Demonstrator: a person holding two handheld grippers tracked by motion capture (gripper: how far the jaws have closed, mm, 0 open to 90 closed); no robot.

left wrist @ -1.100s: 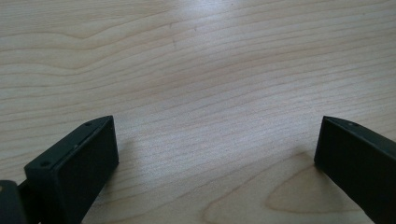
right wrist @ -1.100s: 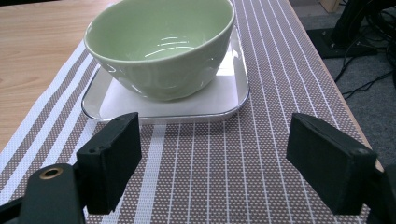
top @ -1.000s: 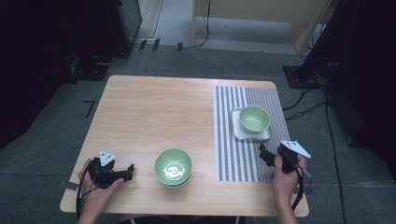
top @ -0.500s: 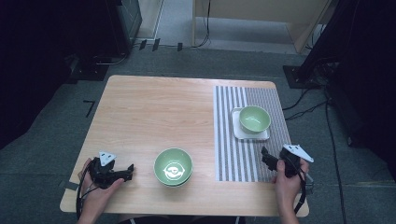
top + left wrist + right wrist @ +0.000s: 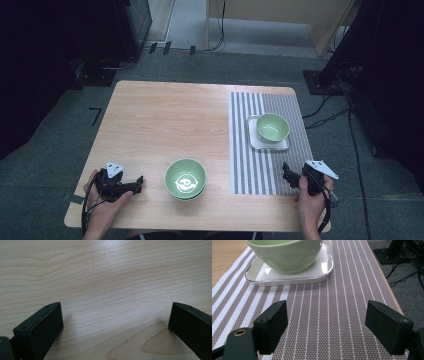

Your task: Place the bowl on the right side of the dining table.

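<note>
Black jaws, right gripper: we see our right gripper [image 5: 325, 325] with its jaws spread wide and nothing between them, low over the striped mat [image 5: 342, 310].
Black jaws, left gripper: our left gripper [image 5: 115, 325] is likewise spread wide, with bare wood between the jaws.
Right hand: in the high view our right hand [image 5: 311, 200] holds its gripper [image 5: 289, 175] at about 4 o'clock on the table, over the mat's near right corner, jaws pointing toward 11 o'clock.
Left hand: our left hand [image 5: 102, 202] holds its gripper [image 5: 137, 184] at about 8 o'clock, resting on the wood, jaws pointing toward 3 o'clock.
Plain green bowl: we find the plain green bowl [image 5: 284, 253] at 12 o'clock from the right jaws, sitting in the white square tray [image 5: 287, 277]; in the high view the pair lies at about 2 o'clock on the table.
Patterned green bowl: the patterned green bowl [image 5: 185, 178] stands on bare wood at 6 o'clock, near the left gripper's tips but apart from them, just beside the mat's left edge.
Striped mat: brown and white stripes cover the right part of the wooden table [image 5: 165, 115].
Floor: cables [image 5: 327, 107] lie on the grey floor off the table's right side.
</note>
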